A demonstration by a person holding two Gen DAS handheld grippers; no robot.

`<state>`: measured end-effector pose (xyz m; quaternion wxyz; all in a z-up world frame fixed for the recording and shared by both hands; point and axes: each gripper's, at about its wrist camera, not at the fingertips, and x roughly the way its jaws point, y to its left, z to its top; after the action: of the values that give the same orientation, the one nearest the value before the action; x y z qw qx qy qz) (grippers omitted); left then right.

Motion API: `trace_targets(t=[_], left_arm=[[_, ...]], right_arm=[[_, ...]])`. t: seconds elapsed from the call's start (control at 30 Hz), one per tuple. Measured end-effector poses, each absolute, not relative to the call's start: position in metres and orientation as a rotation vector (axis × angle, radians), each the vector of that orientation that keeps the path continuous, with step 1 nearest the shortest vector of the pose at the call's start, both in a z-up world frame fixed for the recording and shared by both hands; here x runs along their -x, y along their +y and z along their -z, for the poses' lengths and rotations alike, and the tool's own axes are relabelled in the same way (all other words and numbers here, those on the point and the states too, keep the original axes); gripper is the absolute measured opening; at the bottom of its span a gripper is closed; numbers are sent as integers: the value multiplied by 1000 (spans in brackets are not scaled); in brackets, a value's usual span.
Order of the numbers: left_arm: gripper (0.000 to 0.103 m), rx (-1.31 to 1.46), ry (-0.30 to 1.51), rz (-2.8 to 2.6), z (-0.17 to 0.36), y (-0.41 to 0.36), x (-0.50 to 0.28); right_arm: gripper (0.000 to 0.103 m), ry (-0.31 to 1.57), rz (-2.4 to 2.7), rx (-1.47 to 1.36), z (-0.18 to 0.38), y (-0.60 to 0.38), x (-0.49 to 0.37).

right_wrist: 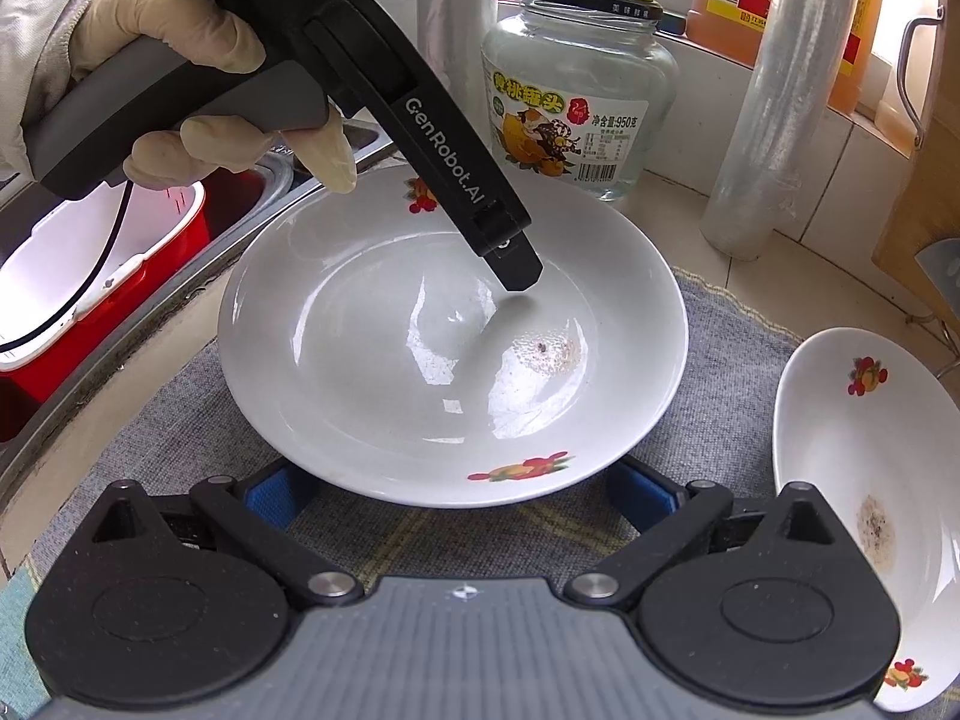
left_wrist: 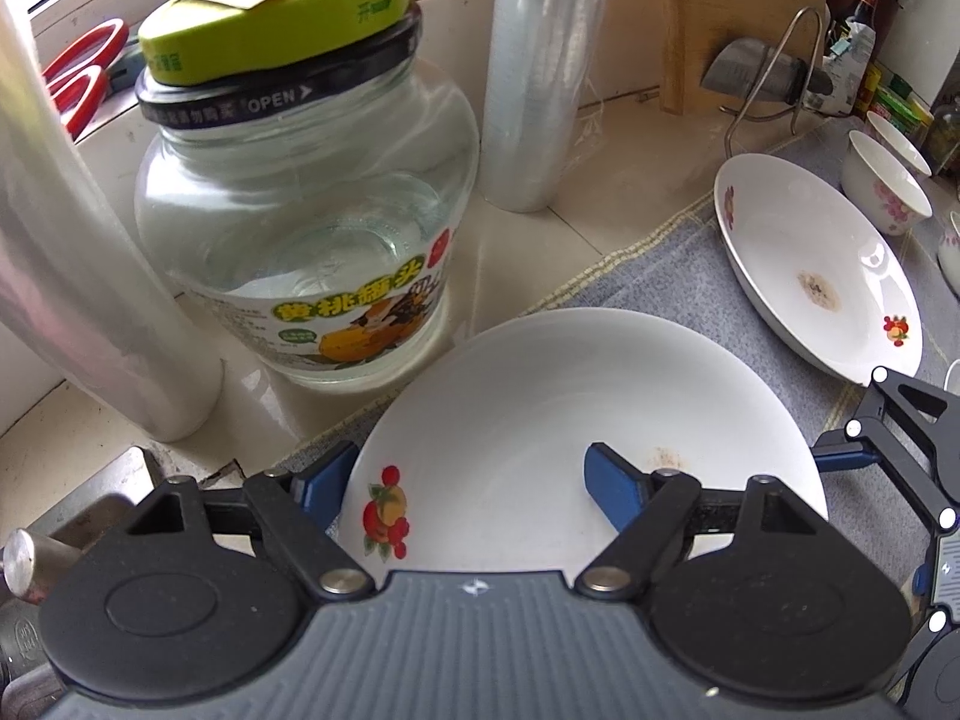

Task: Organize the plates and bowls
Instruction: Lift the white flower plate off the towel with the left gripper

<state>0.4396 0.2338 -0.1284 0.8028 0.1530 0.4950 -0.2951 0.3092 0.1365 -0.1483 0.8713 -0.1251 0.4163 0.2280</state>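
1. We saw a round, glossy white plate (right_wrist: 420, 360) of glazed ceramic, shallow and dished, lying on a coarse grey woven mat (right_wrist: 150, 420) with a pale yellow stripe.
2. Its rim carried small red and orange fruit prints, and a faint brown speckled stain marked the well.
3. Our left gripper (left_wrist: 468, 480), matte black with blue pads, had its jaws spread wide across the plate's left rim: one finger outside the rim, the other over the well. We could not tell whether either touched it.
4. Our right gripper (right_wrist: 462, 495) also stood open, its blue fingers low at the plate's near edge, partly hidden beneath the rim.
5. A second plate (left_wrist: 816, 264) of the same pattern, stained in the middle, lay on the mat to the right, well apart.
6. Two white bowls (left_wrist: 882, 180) with pink flowers stood beyond it.
7. A clear glass jar (left_wrist: 300, 210) with a yellow-green lid stood just behind the plate, between two shiny rolls of film (left_wrist: 540, 72).
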Motion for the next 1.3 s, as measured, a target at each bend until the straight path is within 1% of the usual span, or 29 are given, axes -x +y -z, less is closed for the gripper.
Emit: trace_targets(t=[0.27, 0.47, 1.3], left_arm=[[81, -363, 1082, 647, 130, 227, -444], [81, -376, 1079, 638, 131, 224, -443], [80, -381, 1066, 645, 124, 224, -431]], right_arm=[[103, 857, -464, 261, 149, 136, -311], [103, 821, -472, 322, 148, 142, -309], [103, 831, -470, 299, 144, 141, -310]])
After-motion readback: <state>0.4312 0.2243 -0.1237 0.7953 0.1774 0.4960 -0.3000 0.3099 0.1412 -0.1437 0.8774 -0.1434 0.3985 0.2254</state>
